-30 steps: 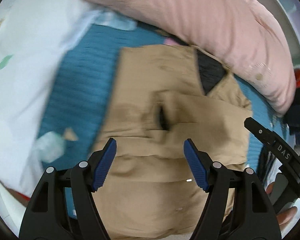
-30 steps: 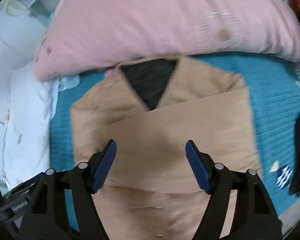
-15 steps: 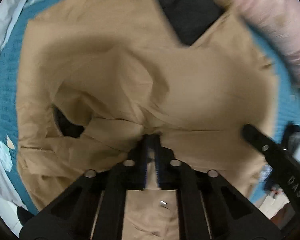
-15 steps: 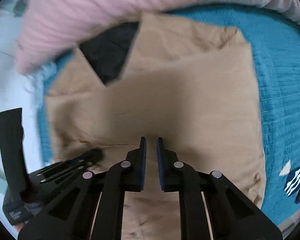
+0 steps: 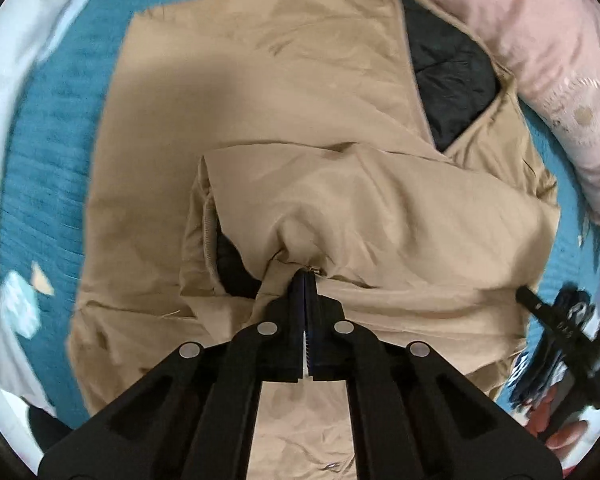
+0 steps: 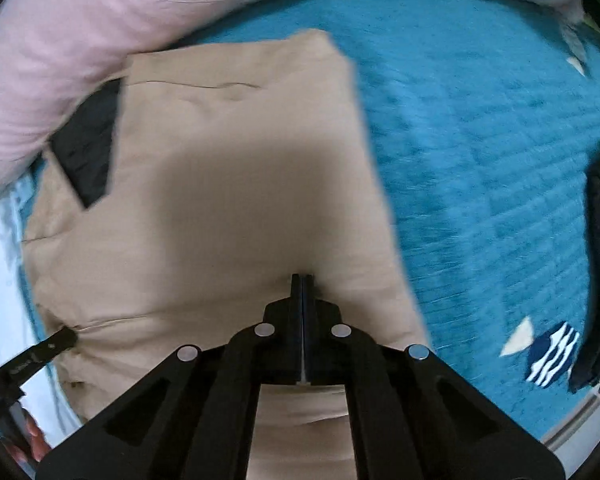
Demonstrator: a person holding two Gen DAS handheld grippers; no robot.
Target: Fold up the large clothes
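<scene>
The tan jacket [image 5: 340,128] lies flat on the teal blanket [image 6: 480,128], its dark lining [image 5: 448,80] showing at the collar beside the pink pillow [image 5: 540,40]; no label on it is readable, and the white lettering on the gripper arms is too blurred to make out. A second ago both tools stood wide apart above the cloth; now the left gripper [image 5: 305,276] is clamped on a gathered pinch of jacket fabric, while the right gripper [image 6: 302,278] is closed with its tips at the cloth, any pinch between them not discernible.

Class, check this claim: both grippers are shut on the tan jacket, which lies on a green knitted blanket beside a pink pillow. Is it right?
One error: the blanket is blue-teal, not green, as the right wrist view shows. The left gripper and right gripper are shut on the tan jacket beside the pink pillow.
</scene>
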